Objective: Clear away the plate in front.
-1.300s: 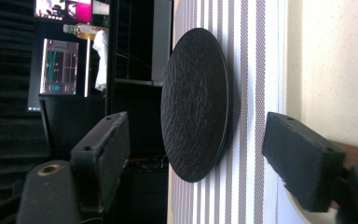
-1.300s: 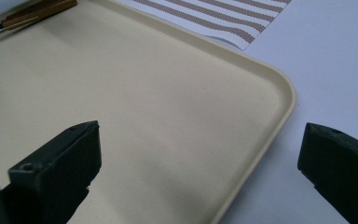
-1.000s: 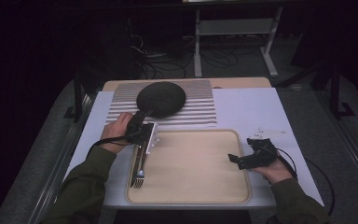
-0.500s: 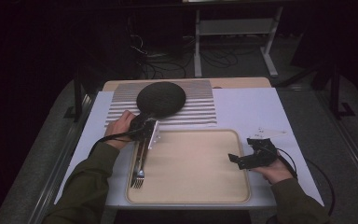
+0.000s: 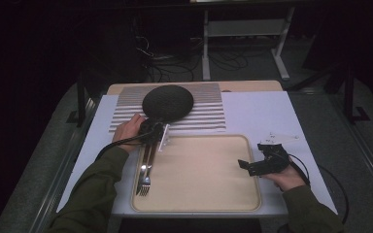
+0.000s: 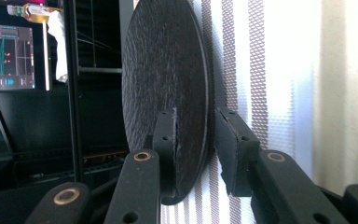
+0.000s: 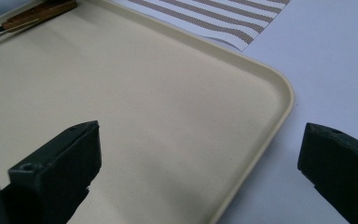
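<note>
Closing on the near edge of the dark round mat, your left gripper has its fingers set either side of the disc: one in front of the woven face, the other behind it against the striped placemat. The jaws have just been closing, with the mat's edge between them. In the left gripper view the front finger appears to touch the mat, while a narrow gap shows at the rear finger, so treat the grip as not yet made.

The mat lies on the striped placemat at the far side of the bench, just beyond the beige tray. A fork and a second utensil lie along the tray's left edge, close under your left forearm.

Hazards from this position:
- Shallow bite. Only the rim is between the fingers; a thin, probably flexible mat could slip or droop when lifted.
- Catching the placemat. The rear finger sits against the striped cloth and may pinch it too (dragging both).
- Sleeve contact. Pulling back low could sweep the fork.

Your right gripper rests over the tray's right edge, fingers wide apart, holding nothing.
</note>
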The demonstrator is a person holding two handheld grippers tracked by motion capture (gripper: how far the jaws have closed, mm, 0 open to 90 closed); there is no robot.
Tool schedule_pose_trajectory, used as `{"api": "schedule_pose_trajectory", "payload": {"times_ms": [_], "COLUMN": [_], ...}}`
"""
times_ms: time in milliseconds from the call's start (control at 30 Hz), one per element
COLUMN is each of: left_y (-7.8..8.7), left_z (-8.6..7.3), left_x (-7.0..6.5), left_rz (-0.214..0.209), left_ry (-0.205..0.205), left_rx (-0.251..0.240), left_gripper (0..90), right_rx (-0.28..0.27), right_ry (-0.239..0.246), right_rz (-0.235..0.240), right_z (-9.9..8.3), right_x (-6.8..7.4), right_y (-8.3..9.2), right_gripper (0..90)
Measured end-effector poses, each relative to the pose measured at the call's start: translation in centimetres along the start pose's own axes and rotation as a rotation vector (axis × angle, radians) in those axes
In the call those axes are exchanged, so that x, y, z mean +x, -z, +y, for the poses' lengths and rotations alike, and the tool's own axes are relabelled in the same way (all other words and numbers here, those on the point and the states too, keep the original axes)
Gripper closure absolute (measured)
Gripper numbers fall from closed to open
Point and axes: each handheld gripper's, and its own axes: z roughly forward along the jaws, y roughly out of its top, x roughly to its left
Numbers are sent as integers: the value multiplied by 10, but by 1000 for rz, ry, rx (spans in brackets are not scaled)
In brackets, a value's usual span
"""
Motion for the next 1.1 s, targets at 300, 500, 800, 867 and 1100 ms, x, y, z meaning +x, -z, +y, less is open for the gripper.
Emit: {"api": "schedule_pose_trajectory", "payload": {"times_ms": [300, 500, 800, 867, 1100], "left_y": [-9, -16, -25, -27, -34], "left_z": [3, 1, 3, 3, 1], "left_x": [-3, -6, -4, -3, -5], "left_rz": [-22, -32, -23, -22, -8], "left_ry": [-29, -27, -46, -46, -43], "left_rx": [14, 31, 53, 58, 88], "left_gripper": [721, 729, 772, 777, 797], "right_rx": [-2, -1, 2, 0, 1], "right_ry": [1, 0, -1, -1, -1], "right_rz": [2, 2, 2, 2, 3], "right_z": [0, 0, 0, 0, 0], "right_x": [-1, -1, -1, -1, -1], "right_y": [1, 0, 0, 0, 0], "right_gripper": [0, 0, 0, 0, 0]}}
